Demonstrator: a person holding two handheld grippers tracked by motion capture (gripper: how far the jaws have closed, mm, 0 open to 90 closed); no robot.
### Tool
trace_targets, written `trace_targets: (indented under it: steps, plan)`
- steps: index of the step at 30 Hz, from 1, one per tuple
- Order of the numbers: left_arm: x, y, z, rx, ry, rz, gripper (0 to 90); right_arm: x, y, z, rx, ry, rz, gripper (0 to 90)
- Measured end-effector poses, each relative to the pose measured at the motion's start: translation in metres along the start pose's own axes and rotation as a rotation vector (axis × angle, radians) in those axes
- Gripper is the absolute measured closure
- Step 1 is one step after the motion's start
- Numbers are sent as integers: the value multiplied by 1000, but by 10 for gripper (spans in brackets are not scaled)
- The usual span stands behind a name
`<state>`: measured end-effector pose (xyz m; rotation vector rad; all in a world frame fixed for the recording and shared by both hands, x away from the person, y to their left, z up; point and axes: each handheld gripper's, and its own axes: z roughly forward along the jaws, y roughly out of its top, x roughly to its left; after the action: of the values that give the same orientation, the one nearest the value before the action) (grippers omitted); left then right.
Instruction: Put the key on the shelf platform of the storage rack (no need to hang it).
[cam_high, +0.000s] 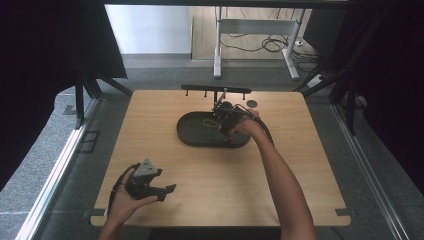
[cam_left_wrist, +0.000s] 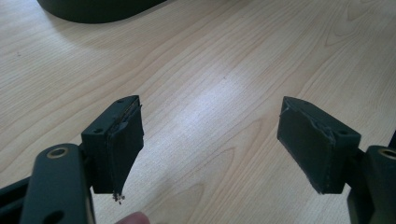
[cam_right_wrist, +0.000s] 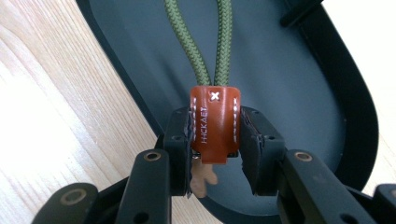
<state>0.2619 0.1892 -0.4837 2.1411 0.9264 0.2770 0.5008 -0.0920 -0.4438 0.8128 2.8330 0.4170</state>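
A key strap lies in a dark oval tray (cam_right_wrist: 299, 70): a brown leather tab (cam_right_wrist: 215, 123) with white stitching joins two strands of olive green cord (cam_right_wrist: 201, 42). My right gripper (cam_right_wrist: 215, 149) is shut on the leather tab, just above the tray floor. In the high view the right gripper (cam_high: 226, 126) sits over the tray (cam_high: 192, 135) with the green cord (cam_high: 210, 123) looping to its left. My left gripper (cam_left_wrist: 210, 149) is open over bare wood, nothing between its pads; in the high view the left gripper (cam_high: 167, 191) rests near the table's front left.
A black rack with pegs (cam_high: 216, 90) stands behind the tray, and a small dark disc (cam_high: 252, 103) lies to its right. The tray's edge (cam_left_wrist: 93, 9) shows at the top of the left gripper view. A desk frame and cables (cam_high: 260, 42) stand on the floor beyond.
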Motion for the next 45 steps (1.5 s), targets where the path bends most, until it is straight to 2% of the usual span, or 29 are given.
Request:
trace_targets:
  steps: [8, 20, 25, 37, 45]
  plan:
    - [3, -1, -3, -6, 8, -6, 230, 3, -2, 8, 20, -4, 4, 636]
    - [2, -1, -3, -2, 9, -2, 230, 3, -8, -2, -36, -17, 39, 479]
    - [3, 0, -4, -5, 14, -3, 230, 7, -14, -10, -65, 19, 50, 454]
    - [3, 0, -6, -6, 25, -2, 230, 19, -44, -33, -107, 25, 44, 426]
    - [3, 1, -6, -8, 33, -5, 230, 31, -78, -47, -156, 42, 30, 425]
